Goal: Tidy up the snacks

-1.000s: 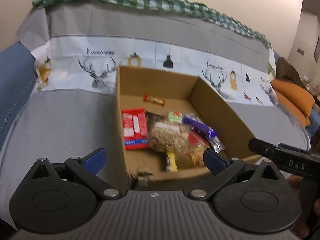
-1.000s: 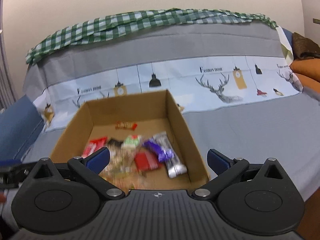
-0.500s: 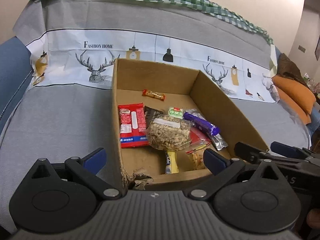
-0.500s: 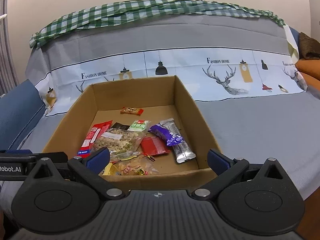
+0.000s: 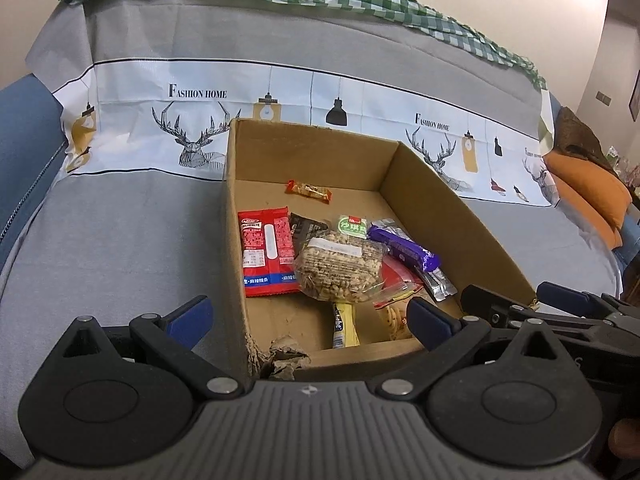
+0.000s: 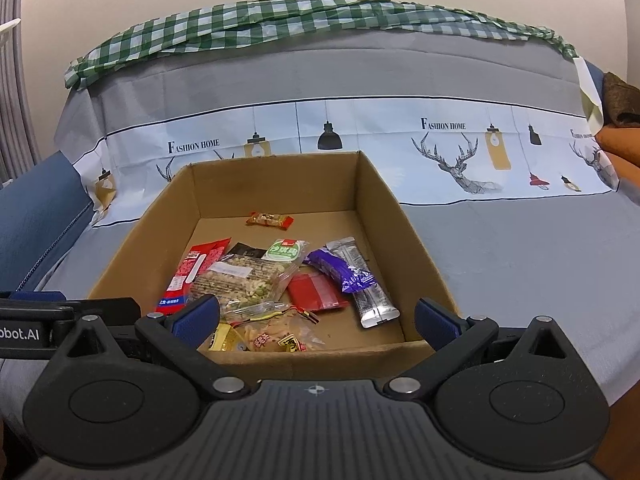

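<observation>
An open cardboard box (image 5: 452, 216) (image 6: 404, 224) sits on a grey covered sofa seat. Inside lie several snacks: a red packet (image 5: 266, 254) (image 6: 196, 272), a clear bag of puffed grain (image 5: 340, 266) (image 6: 240, 282), a purple bar (image 5: 402, 248) (image 6: 340, 270), a silver packet (image 6: 366, 280), a small orange bar (image 5: 309, 191) (image 6: 269, 219) and a green-white packet (image 5: 352, 226) (image 6: 285, 251). My left gripper (image 5: 308, 316) hovers open over the box's torn near-left corner, holding nothing. My right gripper (image 6: 316, 318) is open above the near wall, also holding nothing.
The sofa back carries a white printed cloth (image 6: 360, 128) and a green checked cloth (image 6: 280, 20). A blue cushion (image 5: 24, 136) lies at the left, orange cushions (image 5: 588, 196) at the right. The other gripper's body (image 5: 560, 312) shows at the right in the left wrist view.
Both grippers have lowered and steadied in front of the box, so it fills more of each view. The snacks have not moved.
</observation>
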`<state>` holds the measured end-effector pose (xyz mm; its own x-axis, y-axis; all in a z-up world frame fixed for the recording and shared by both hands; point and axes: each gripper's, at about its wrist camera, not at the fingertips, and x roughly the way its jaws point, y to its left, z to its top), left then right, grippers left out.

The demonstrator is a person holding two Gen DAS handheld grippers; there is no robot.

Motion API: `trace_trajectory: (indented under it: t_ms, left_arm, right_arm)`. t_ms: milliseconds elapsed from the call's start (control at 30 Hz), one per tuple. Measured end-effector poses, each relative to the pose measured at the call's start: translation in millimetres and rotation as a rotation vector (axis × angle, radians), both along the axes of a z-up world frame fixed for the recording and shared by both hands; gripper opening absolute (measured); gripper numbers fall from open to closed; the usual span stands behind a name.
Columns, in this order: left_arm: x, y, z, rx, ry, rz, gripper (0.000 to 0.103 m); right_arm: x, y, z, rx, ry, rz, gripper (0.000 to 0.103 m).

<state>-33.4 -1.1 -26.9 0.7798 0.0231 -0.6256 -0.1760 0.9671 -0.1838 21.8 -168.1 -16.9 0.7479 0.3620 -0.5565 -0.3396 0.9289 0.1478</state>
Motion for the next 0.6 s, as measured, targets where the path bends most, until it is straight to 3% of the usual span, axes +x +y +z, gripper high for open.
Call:
trace_trajectory:
  t_ms: [600]
  left_arm:
    - [0.7,1.0,-0.8,-0.004,0.006,0.001,0.103]
  right_arm:
    - [-0.3,1.7,-0.4,-0.007,-0.002,-0.003,0.102]
